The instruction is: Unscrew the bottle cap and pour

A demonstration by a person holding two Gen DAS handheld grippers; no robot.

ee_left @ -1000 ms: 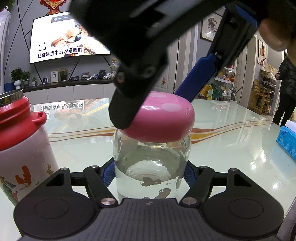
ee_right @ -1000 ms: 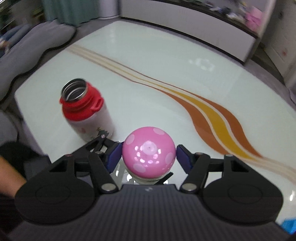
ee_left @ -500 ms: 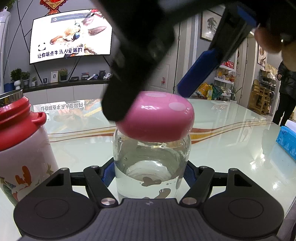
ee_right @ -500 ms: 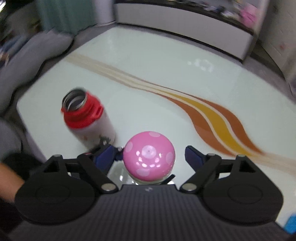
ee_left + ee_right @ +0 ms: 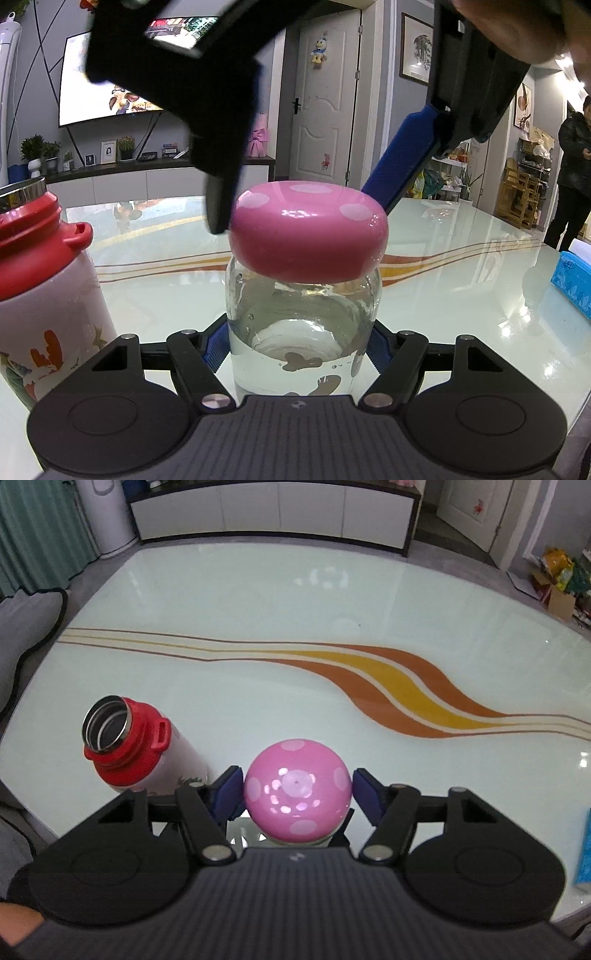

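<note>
Left jaws point(image 5: 297, 345) clamp glass bottle point(image 5: 303, 325), right jaws point(image 5: 297, 794) grip pink cap point(image 5: 297, 794), overhead view alone shows flask mouth point(image 5: 107, 722).

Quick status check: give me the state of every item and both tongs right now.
Glass bottle: upright, water inside, capped.
Pink cap: on the bottle.
Red flask: upright, lidless.
Left tongs: shut on the glass bottle.
Right tongs: shut on the pink cap.
</note>
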